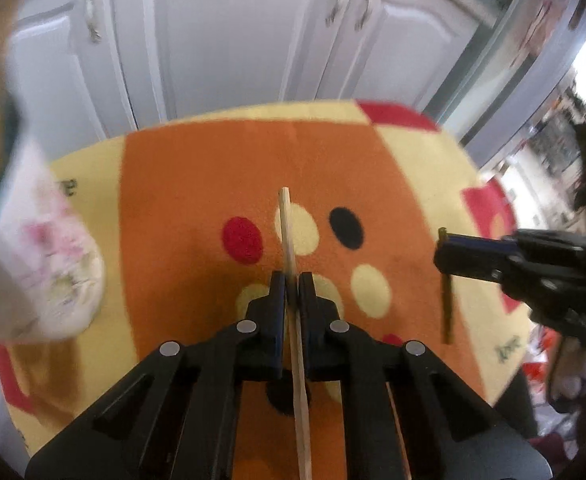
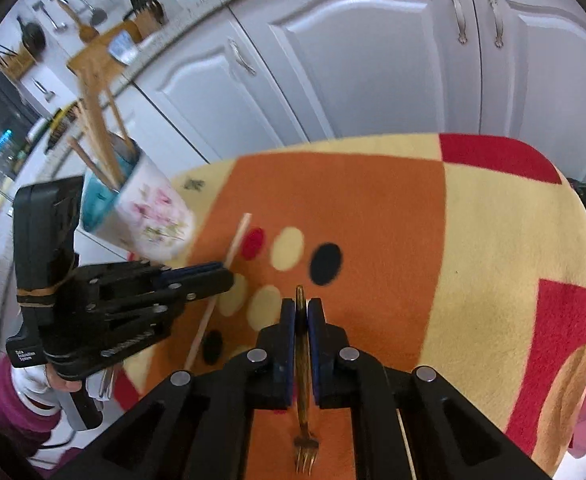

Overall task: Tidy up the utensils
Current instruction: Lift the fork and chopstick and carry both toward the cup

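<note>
My left gripper (image 1: 292,280) is shut on a pale wooden chopstick (image 1: 288,232) and holds it above the orange spotted cloth (image 1: 197,184). It also shows in the right wrist view (image 2: 223,272) with the chopstick (image 2: 238,240). My right gripper (image 2: 301,306) is shut on a brass fork (image 2: 303,420), tines pointing back toward the camera. It shows in the left wrist view (image 1: 443,254) with the fork (image 1: 447,312) hanging down. A floral cup (image 2: 153,216) at the left holds several wooden utensils; it is blurred in the left wrist view (image 1: 49,264).
White cabinet doors (image 2: 373,60) stand behind the cloth-covered table. A blue container (image 2: 97,204) sits against the cup. A counter with a knife block and hanging tools (image 2: 73,12) is at the far left.
</note>
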